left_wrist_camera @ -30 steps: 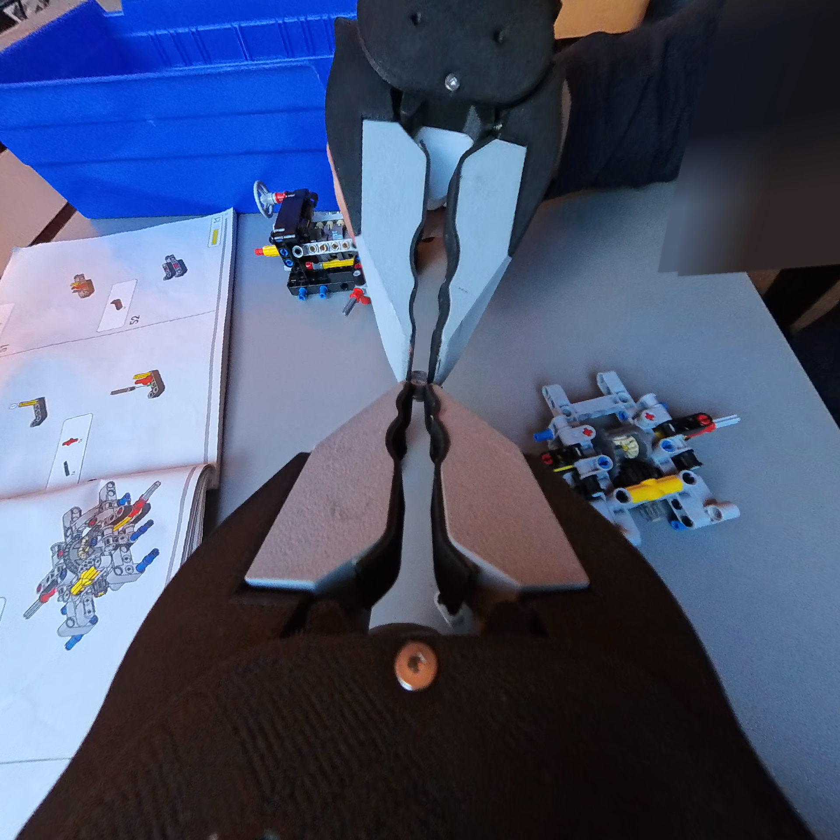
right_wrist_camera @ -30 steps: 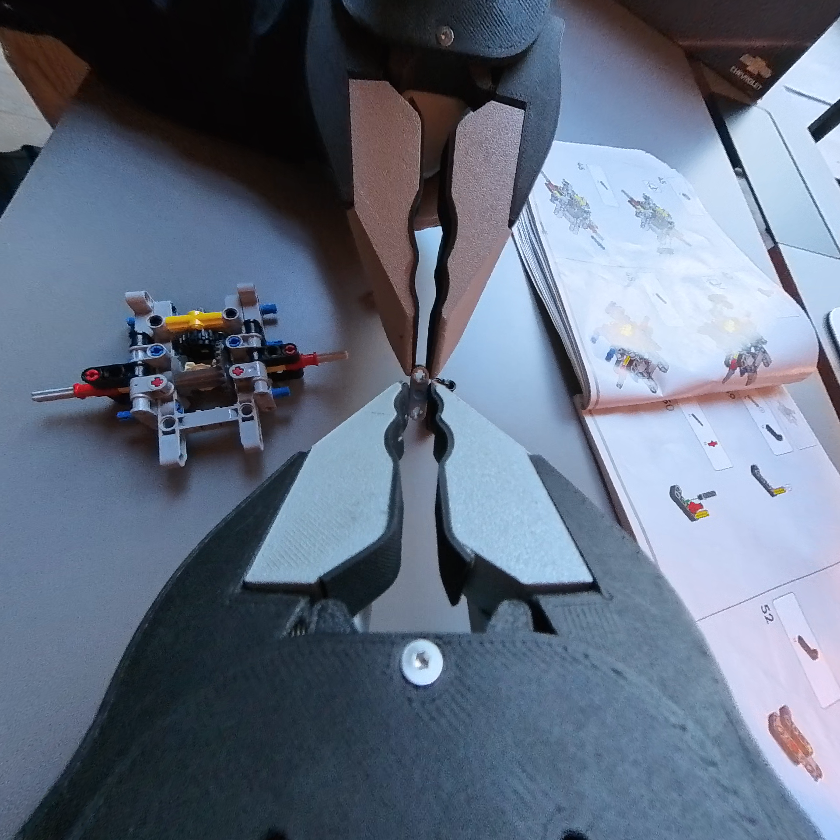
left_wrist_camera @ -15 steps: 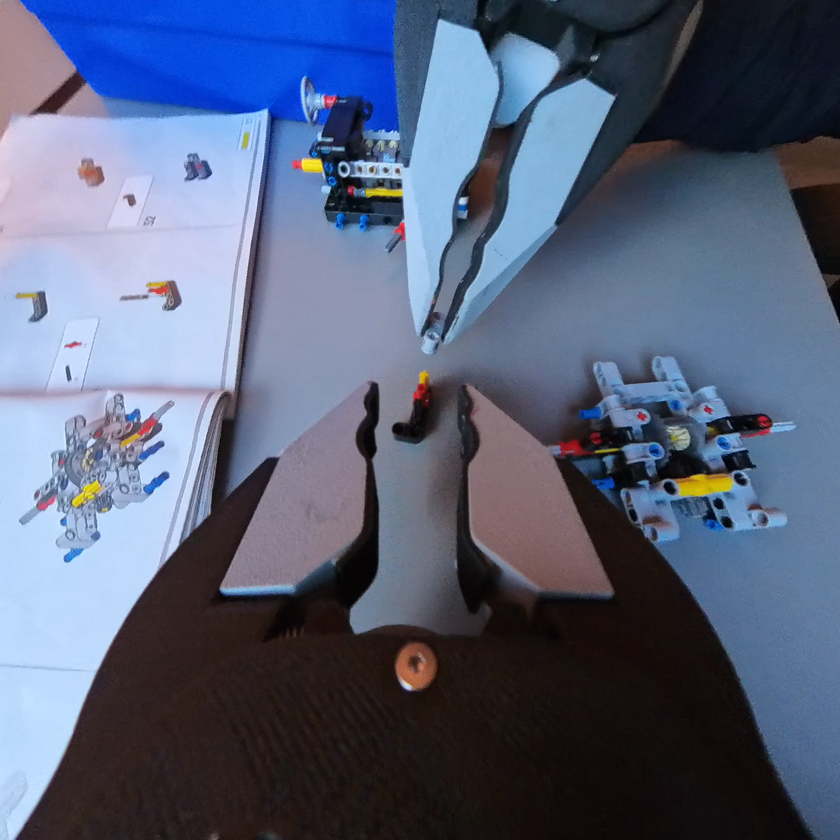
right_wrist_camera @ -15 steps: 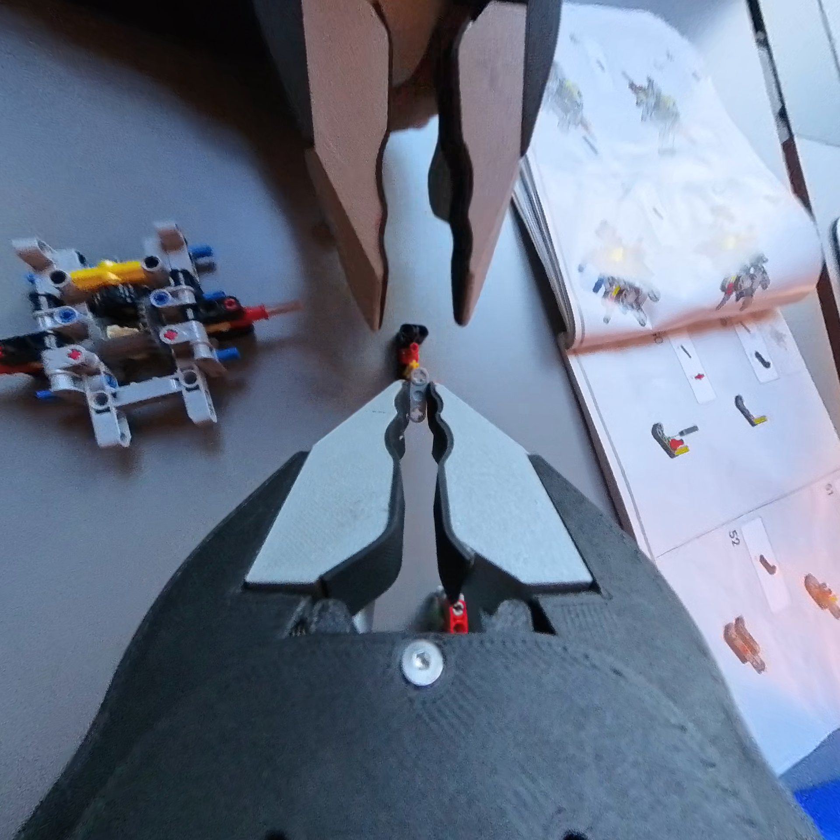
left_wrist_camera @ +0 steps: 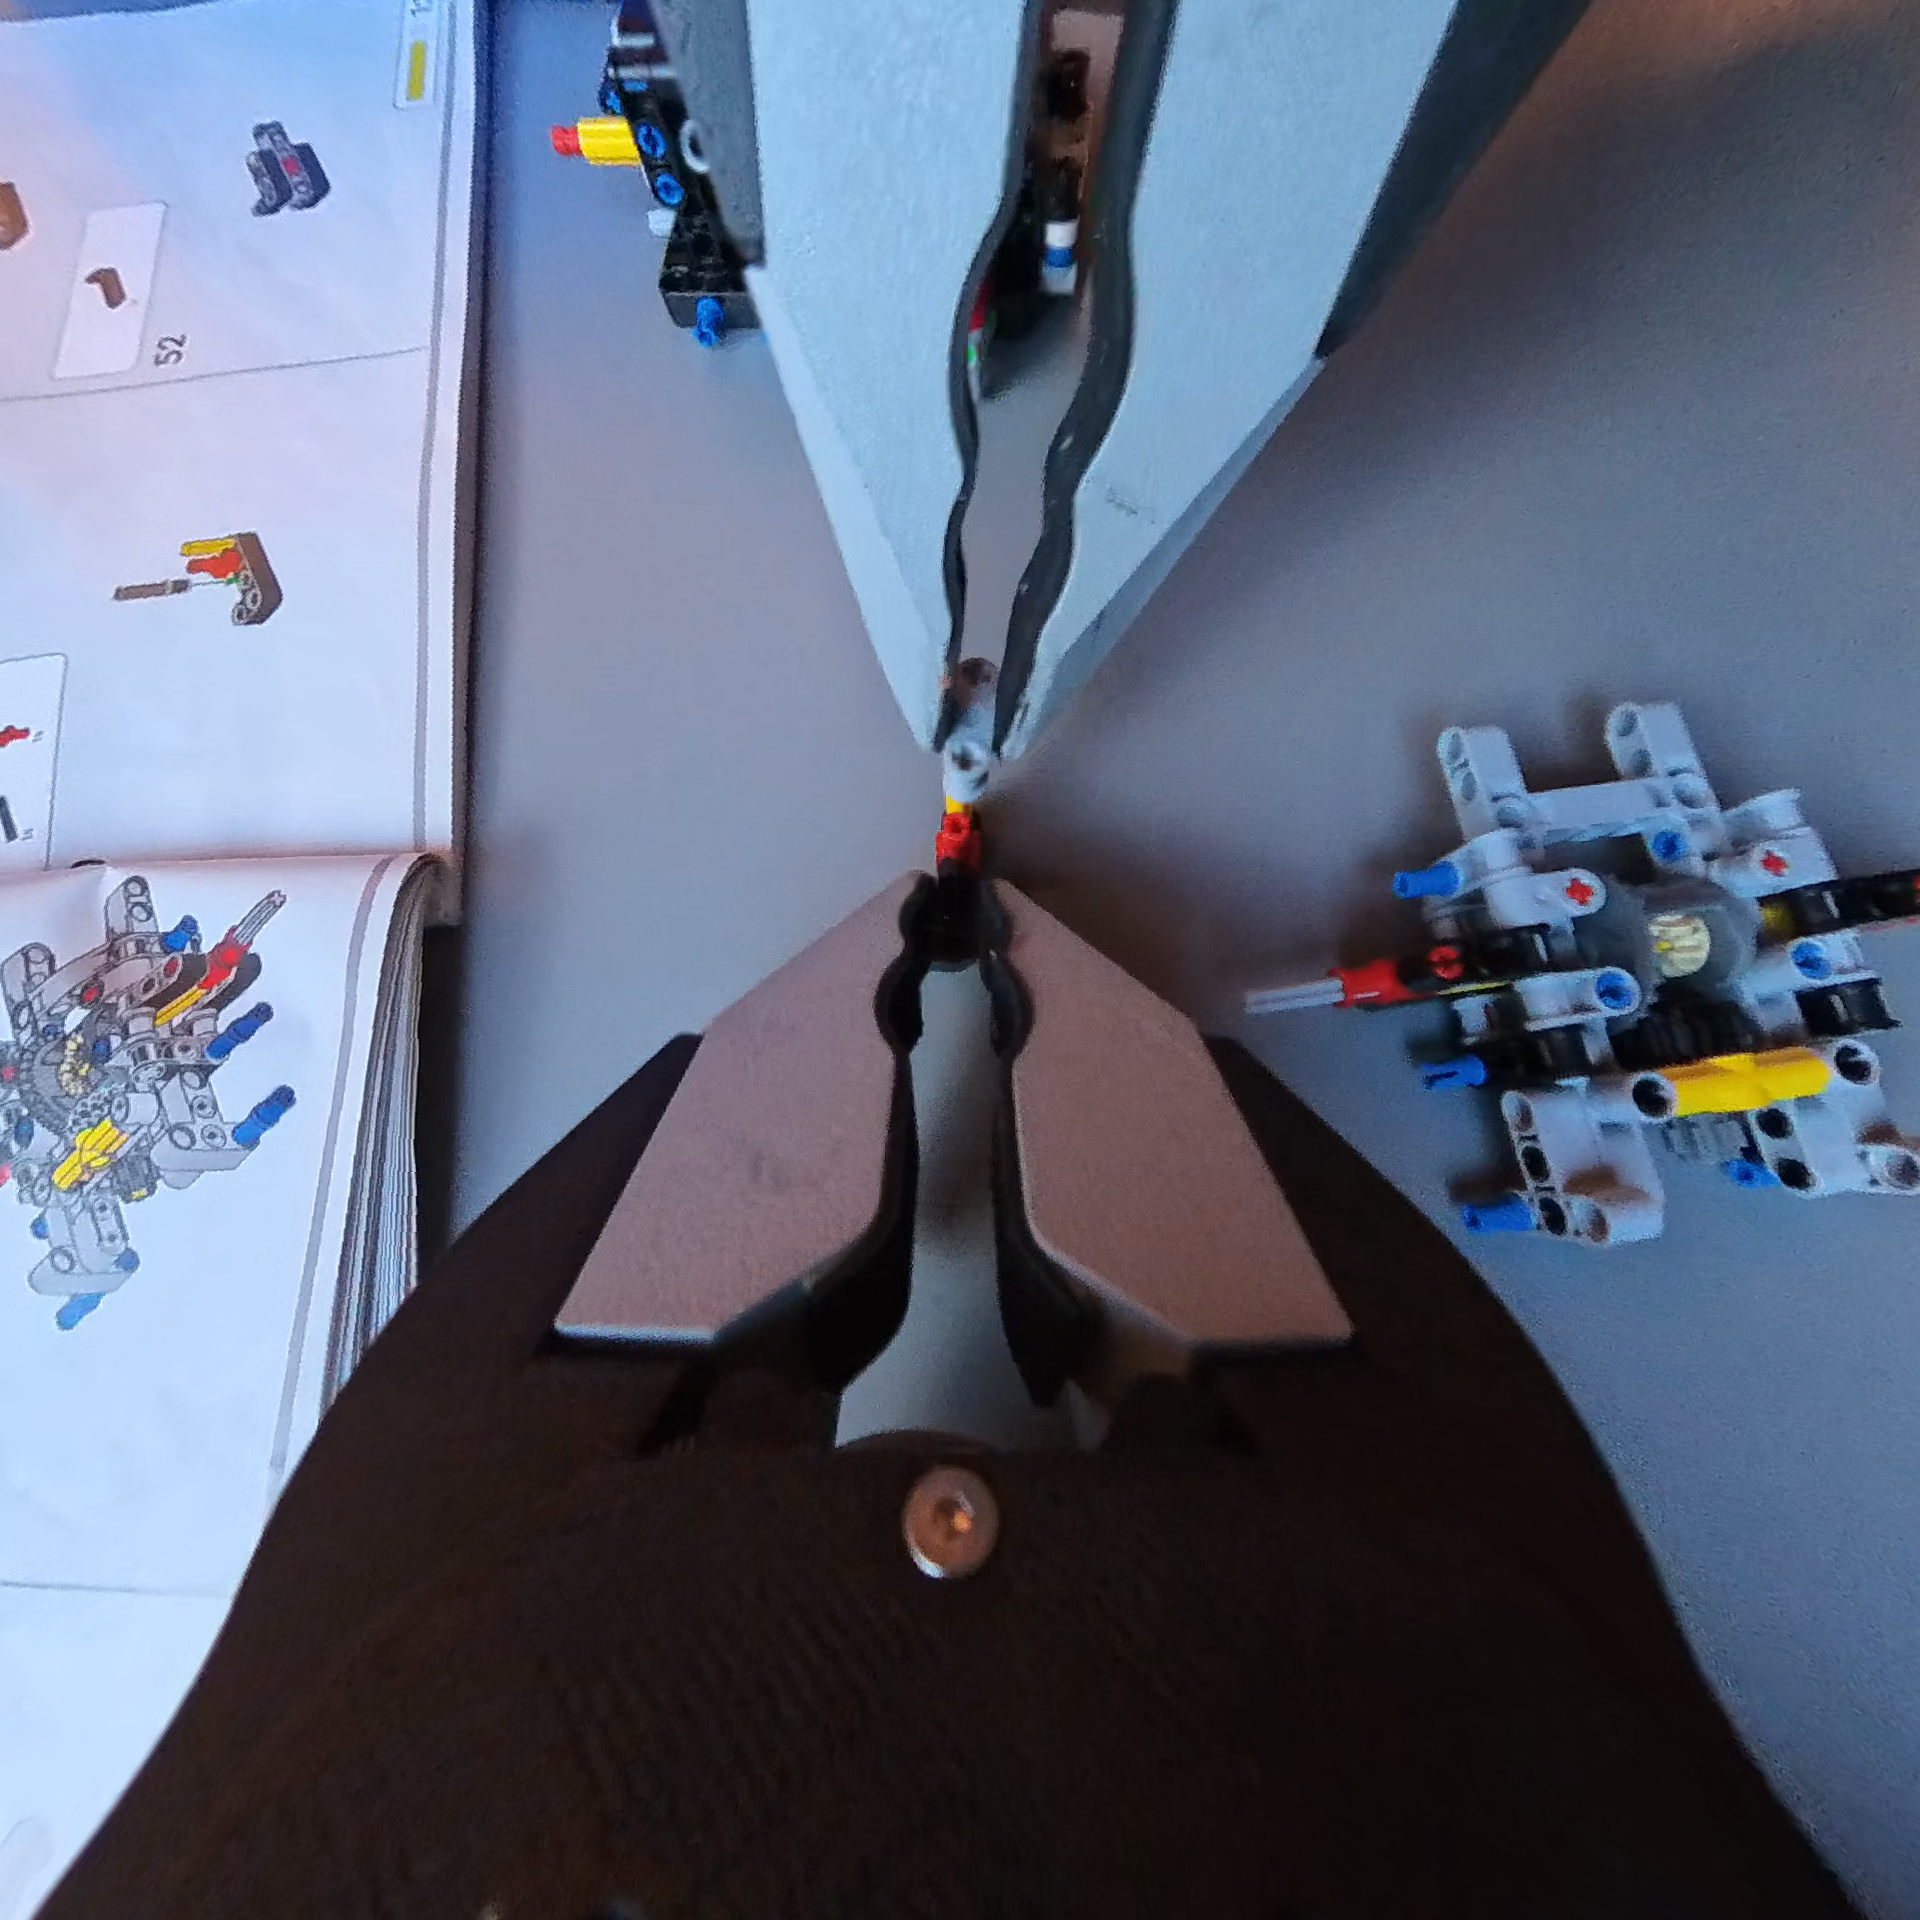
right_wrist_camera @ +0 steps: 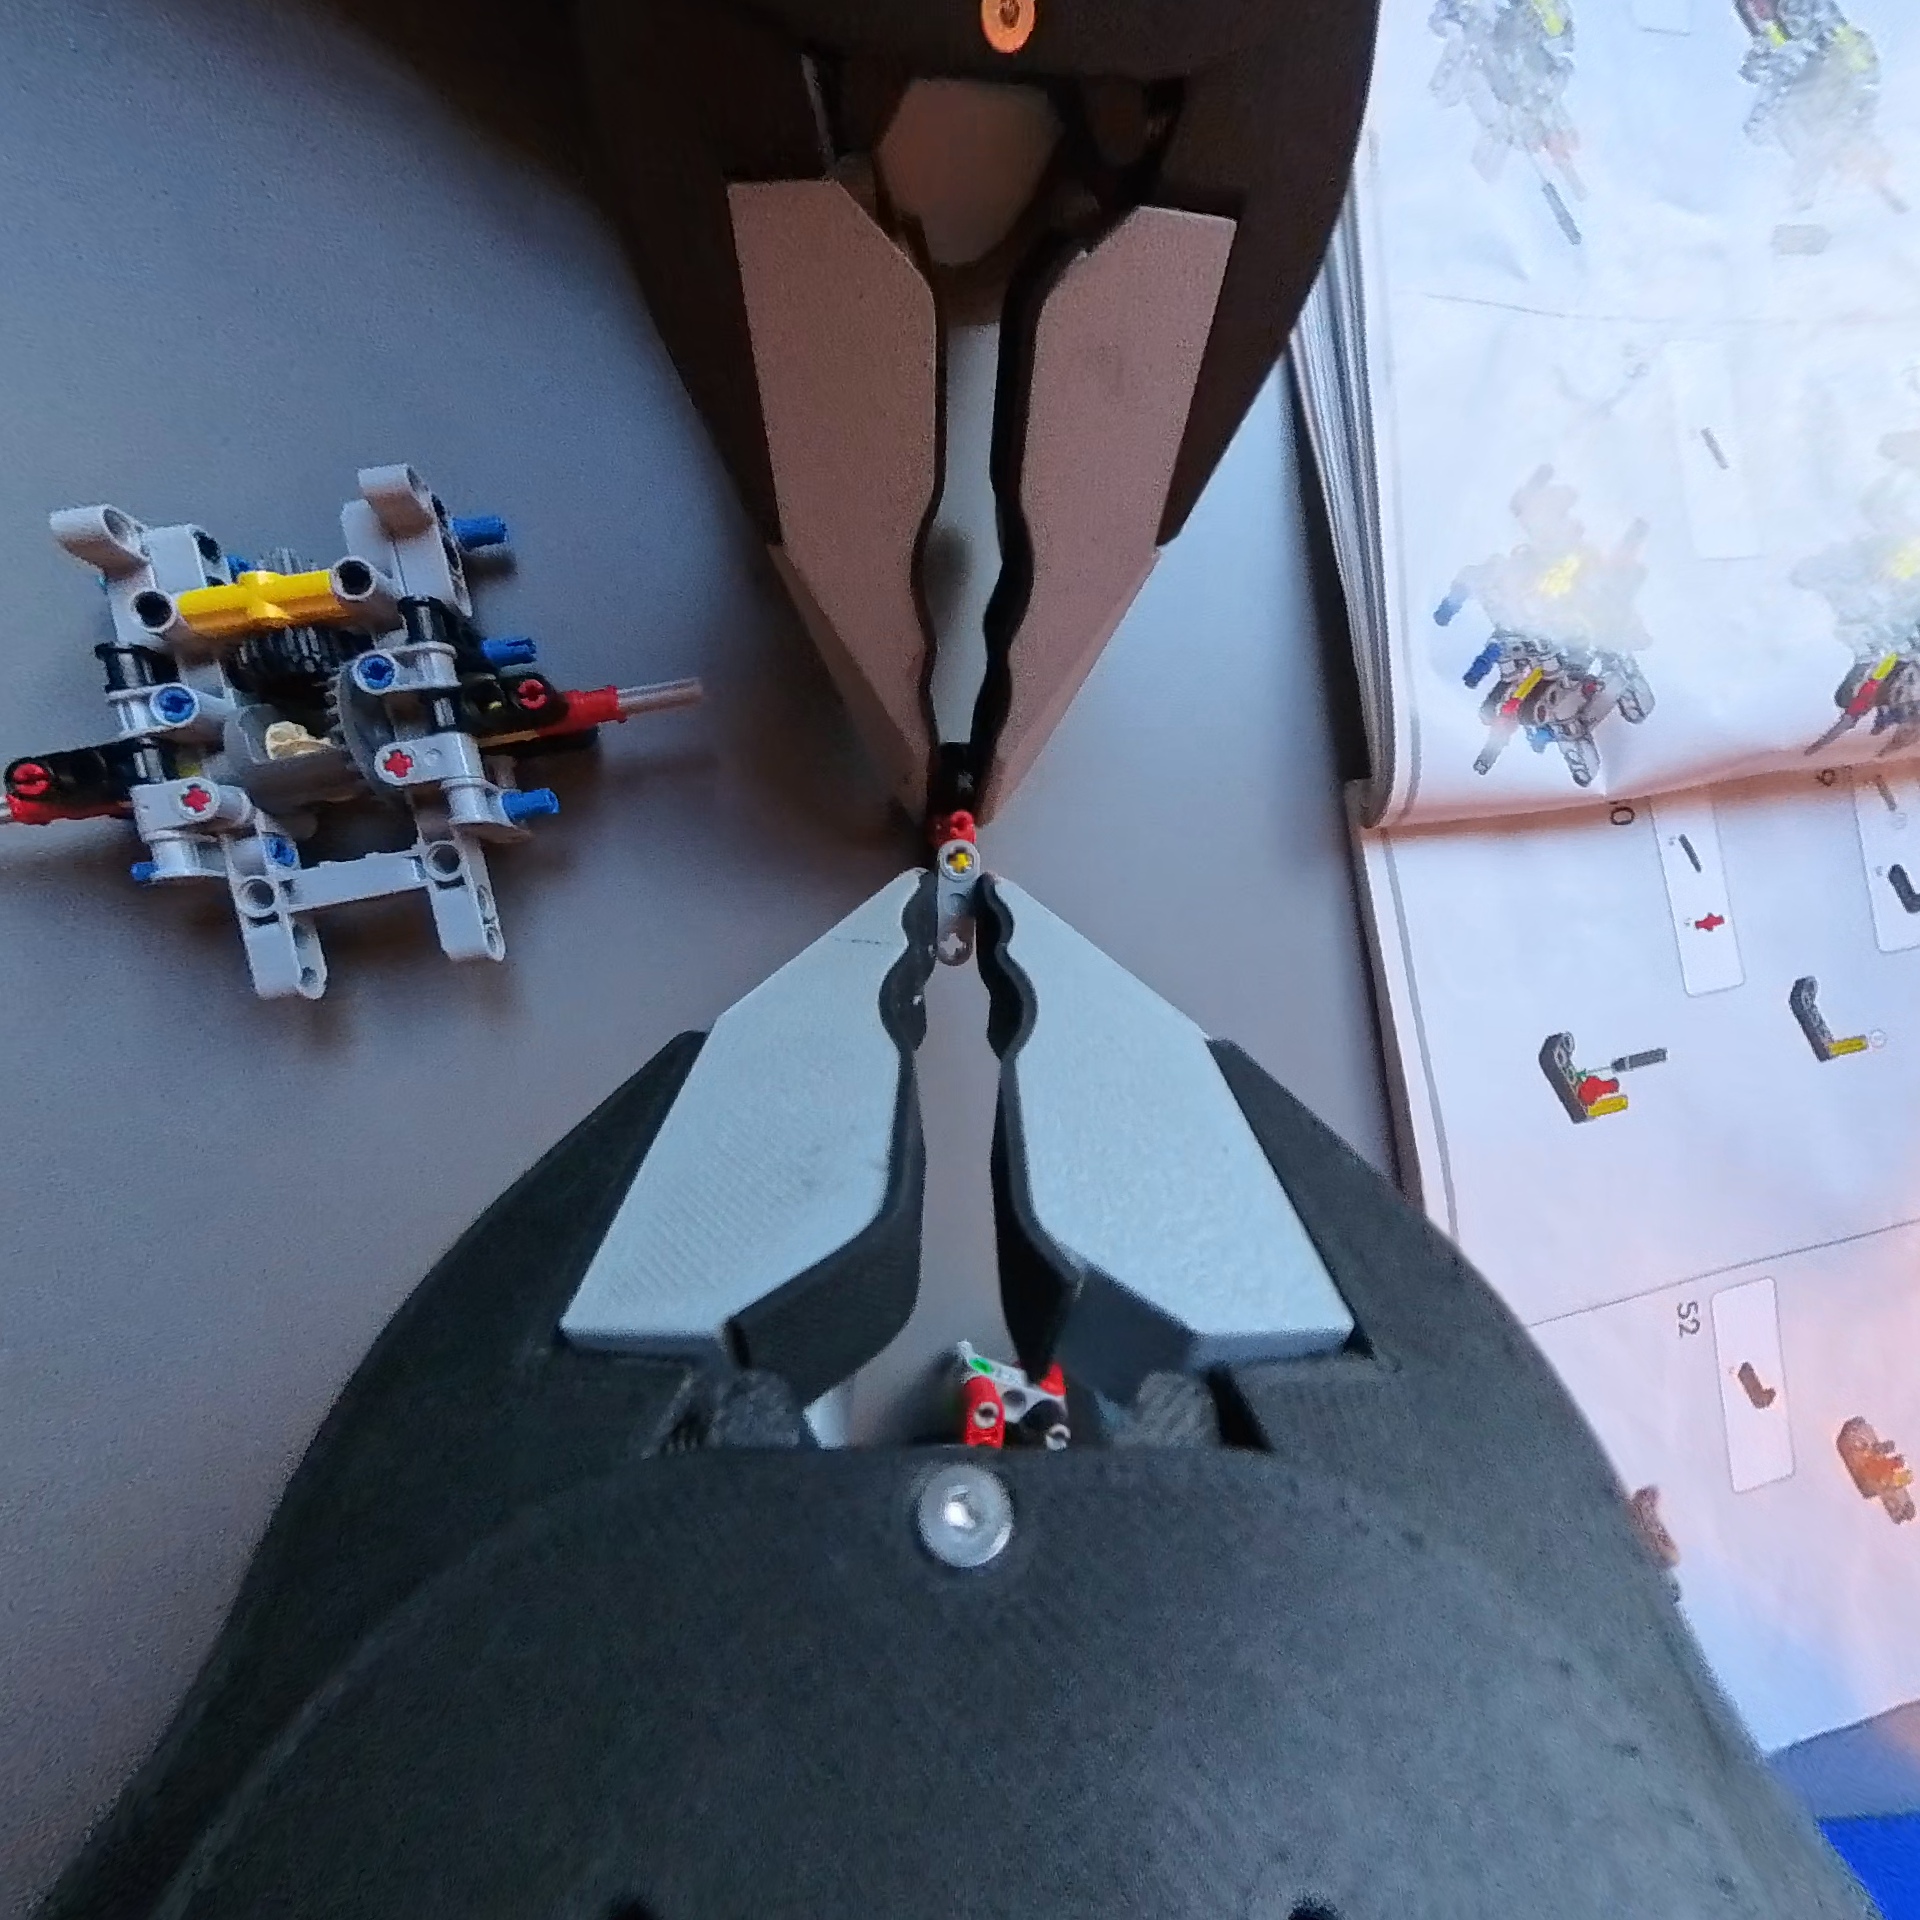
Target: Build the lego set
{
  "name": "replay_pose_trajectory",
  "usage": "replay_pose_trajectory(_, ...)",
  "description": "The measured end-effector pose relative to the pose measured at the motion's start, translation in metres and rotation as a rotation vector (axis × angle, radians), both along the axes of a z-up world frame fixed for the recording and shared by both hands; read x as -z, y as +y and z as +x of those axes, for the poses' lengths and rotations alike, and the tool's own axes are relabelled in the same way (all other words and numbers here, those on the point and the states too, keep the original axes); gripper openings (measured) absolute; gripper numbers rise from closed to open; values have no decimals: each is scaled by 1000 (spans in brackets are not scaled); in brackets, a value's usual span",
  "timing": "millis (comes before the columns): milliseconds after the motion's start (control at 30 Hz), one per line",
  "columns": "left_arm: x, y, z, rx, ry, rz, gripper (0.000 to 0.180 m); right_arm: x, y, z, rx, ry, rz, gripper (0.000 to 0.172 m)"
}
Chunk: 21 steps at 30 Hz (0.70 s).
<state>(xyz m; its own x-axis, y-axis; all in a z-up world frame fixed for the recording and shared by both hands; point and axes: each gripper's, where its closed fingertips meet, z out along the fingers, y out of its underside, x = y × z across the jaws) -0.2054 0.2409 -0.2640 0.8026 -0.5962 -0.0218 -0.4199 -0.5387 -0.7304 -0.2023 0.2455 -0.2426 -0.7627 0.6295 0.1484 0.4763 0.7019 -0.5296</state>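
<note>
Left gripper (left_wrist_camera: 951,914), open over the black piece half a second ago, now clamps that black-red-yellow piece (left_wrist_camera: 954,862); right gripper (right_wrist_camera: 956,914) stays pinched on the small grey liftarm (right_wrist_camera: 956,894). Liftarm's hole now sits on the yellow axle tip, above the grey table (left_wrist_camera: 675,623); larger assembly (right_wrist_camera: 301,717) lies aside.

We see a smooth, matt grey worktop (right_wrist_camera: 312,1195). The left tool (left_wrist_camera: 951,914) has a coarse-textured, matt dark plastic body, flat matt brownish finger plates and wavy black rubbery pads, with a shiny metal screw (left_wrist_camera: 949,1525). The right tool (right_wrist_camera: 956,914) has the same grainy dark plastic, pale grey matt plates. The thin light grey plastic beam (right_wrist_camera: 956,899) and the small black, red and yellow plastic pin piece (left_wrist_camera: 956,862) look smooth and slightly glossy, as does the grey, black and yellow plastic brick assembly (right_wrist_camera: 301,717). The open white paper instruction booklet (right_wrist_camera: 1662,935) has a faint sheen.
</note>
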Motion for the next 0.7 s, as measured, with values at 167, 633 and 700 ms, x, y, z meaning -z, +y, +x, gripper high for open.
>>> replay_pose_trajectory(167,0,0,1,9,-6,-3,5,2,0,-1,-38,-23,26,4)
replay_pose_trajectory(633,0,0,1,21,7,10,5,3,-2,0,-210,-183,159,4)
replay_pose_trajectory(700,0,0,1,21,10,11,5,3,7,-2,-183,-180,180,4)
